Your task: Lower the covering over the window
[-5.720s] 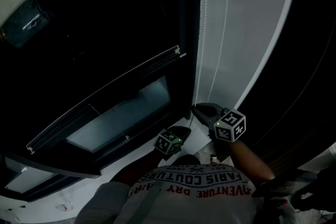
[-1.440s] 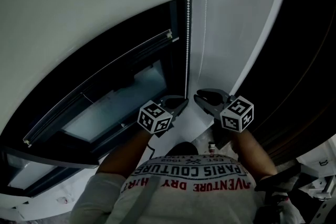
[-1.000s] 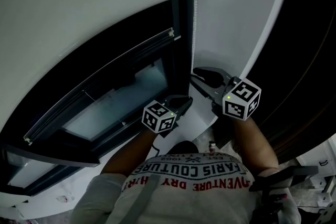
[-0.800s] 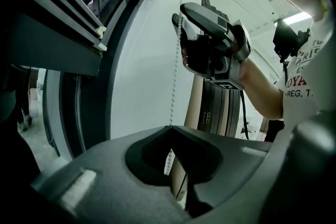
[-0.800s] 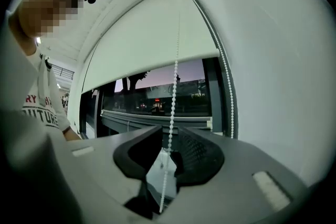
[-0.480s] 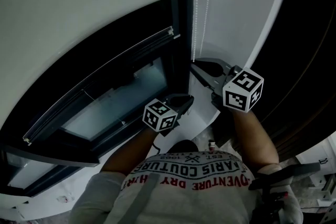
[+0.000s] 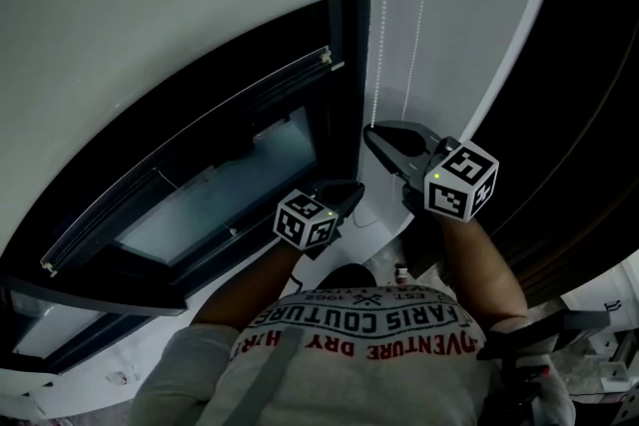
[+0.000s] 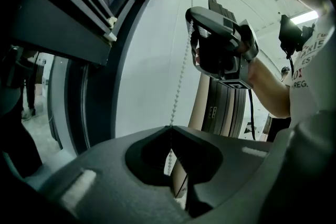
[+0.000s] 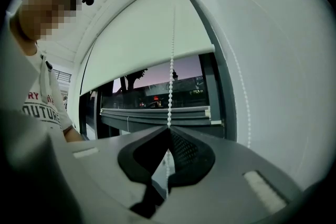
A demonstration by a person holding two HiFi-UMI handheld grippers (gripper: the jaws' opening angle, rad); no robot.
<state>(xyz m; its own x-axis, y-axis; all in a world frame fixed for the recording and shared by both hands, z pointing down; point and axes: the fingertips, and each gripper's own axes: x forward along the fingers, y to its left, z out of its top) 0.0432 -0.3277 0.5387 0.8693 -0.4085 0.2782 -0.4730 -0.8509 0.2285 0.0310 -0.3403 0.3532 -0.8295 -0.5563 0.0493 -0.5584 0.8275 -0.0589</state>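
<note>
White bead chain (image 7: 382, 35) pinched by both tools beside the partly covered window (image 7: 235, 190).
Higher up, the right tool (image 7: 373, 132) is pressed together on the chain; the left tool (image 7: 355, 187) is also closed on it, lower and nearer to the person. One pale roller blind (image 7: 150, 15) hangs over the upper part of the glass and the lower glass is bare. One more strand hangs loose along the white wall (image 7: 469, 35).

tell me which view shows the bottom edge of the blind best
The right gripper view: the blind's bottom edge runs across end to end, pale against the dusk window. The head view shows it as a dim curve cut off at the left. The left gripper view does not clearly show it.
</note>
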